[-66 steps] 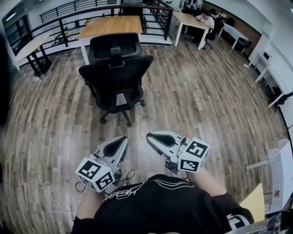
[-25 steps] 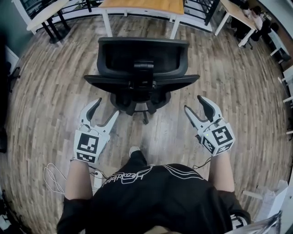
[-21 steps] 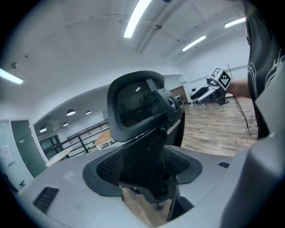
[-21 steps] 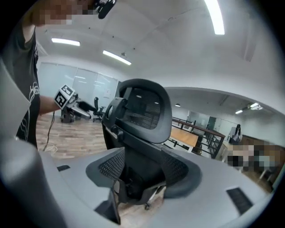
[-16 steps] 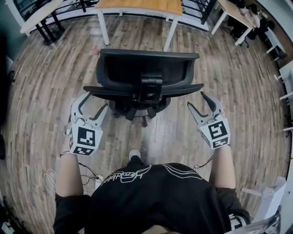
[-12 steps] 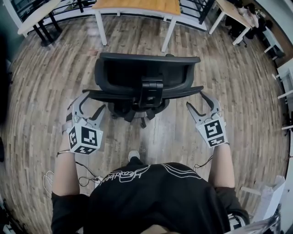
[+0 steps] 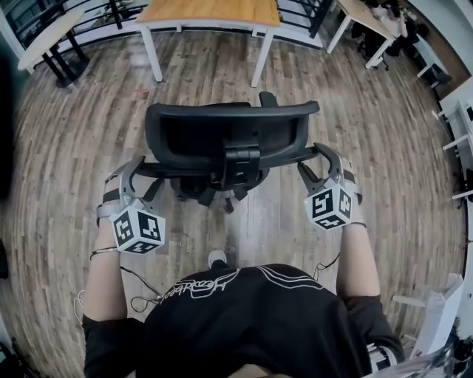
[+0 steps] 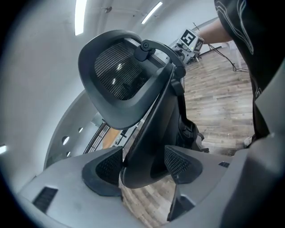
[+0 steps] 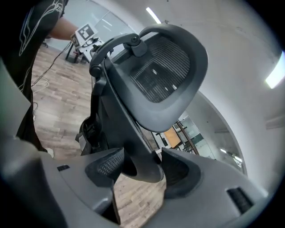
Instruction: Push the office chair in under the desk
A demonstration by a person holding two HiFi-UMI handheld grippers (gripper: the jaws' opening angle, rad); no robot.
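Straddling the office chair's (image 7: 229, 129) backrest edges, left gripper (image 7: 142, 176), jaws just been opening, and right gripper (image 7: 312, 159) stand open. Chair stands well short of the desk (image 7: 207, 11); push outstanding.

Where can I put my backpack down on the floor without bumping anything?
Bare wood floor lies left of the office chair, and more on its right. The strip between chair and desk is tighter, and around the chair's wheeled base it is crowded.

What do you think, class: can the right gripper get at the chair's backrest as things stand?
Likely yes: the right gripper has the backrest edge between its open jaws, with nothing in the way.
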